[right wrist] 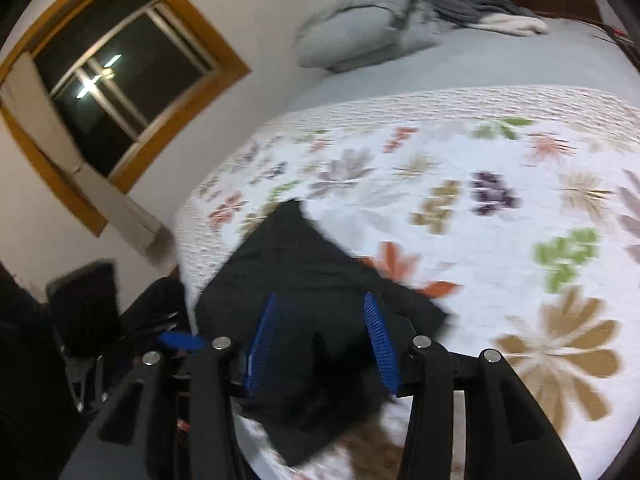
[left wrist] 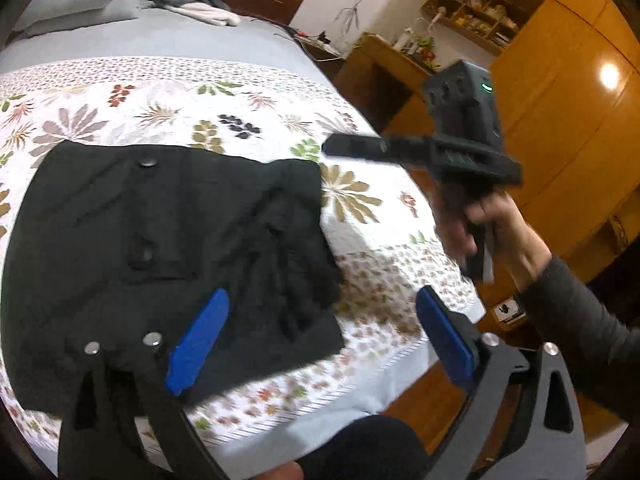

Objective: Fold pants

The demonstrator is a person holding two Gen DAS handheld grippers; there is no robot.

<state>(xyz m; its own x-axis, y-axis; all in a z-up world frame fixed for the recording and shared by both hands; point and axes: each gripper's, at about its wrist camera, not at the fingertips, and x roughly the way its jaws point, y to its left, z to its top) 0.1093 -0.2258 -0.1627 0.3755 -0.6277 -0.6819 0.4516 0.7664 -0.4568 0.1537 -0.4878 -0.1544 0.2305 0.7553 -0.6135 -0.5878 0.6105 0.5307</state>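
Observation:
Black pants lie folded into a compact rectangle on the floral bedspread; they also show in the right wrist view. My left gripper is open above the pants' near right edge, its blue pads wide apart and empty. My right gripper is open above the folded pants, with nothing between its blue pads. The right gripper also shows in the left wrist view, held in a hand above the bed's right side, its fingers edge-on.
A grey pillow and bundled clothes lie at the head of the bed. A wooden wardrobe and desk stand to the right. A window is on the left wall. The bed's near edge is close.

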